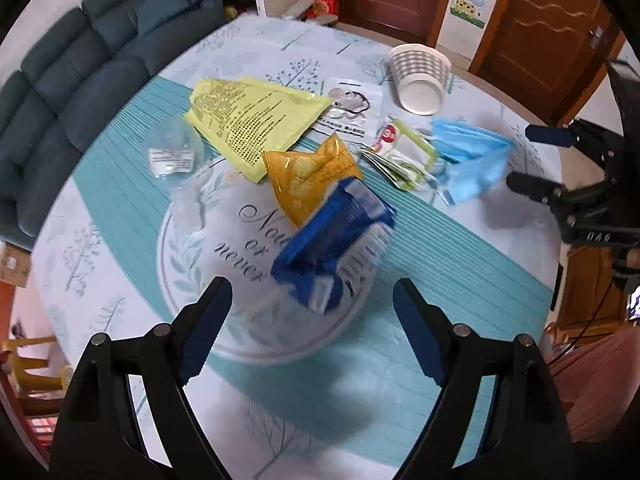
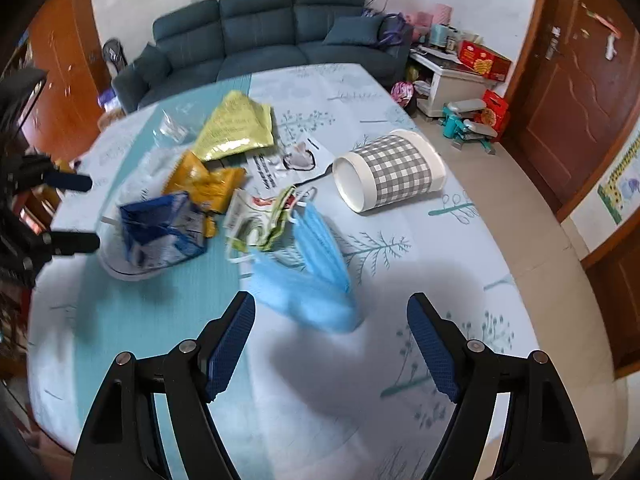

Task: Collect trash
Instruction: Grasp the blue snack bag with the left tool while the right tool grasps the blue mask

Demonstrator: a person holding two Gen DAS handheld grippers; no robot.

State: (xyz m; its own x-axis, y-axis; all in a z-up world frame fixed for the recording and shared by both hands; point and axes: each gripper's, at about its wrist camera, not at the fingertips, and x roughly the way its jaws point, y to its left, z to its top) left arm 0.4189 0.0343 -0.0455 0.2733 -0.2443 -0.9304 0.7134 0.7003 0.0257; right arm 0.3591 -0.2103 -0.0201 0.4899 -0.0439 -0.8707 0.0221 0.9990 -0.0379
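While the litter lies heaped mid-table on the printed tablecloth (image 2: 400, 300), we see a blue wrapper (image 1: 336, 240) motion-blurred beyond our left gripper (image 1: 312, 304), whose fingers stand wide with nothing between them. Behind it an orange snack bag (image 1: 312, 172) and a yellow bag (image 1: 256, 120) overlap, their print too small to read, beside a clear plastic piece (image 1: 172, 152) that is hard to outline. Our right gripper (image 2: 332, 332), also spread wide and empty, points at the smeared blue face mask (image 2: 316, 272), with the checked bin (image 2: 392, 170) tipped on its side further back.
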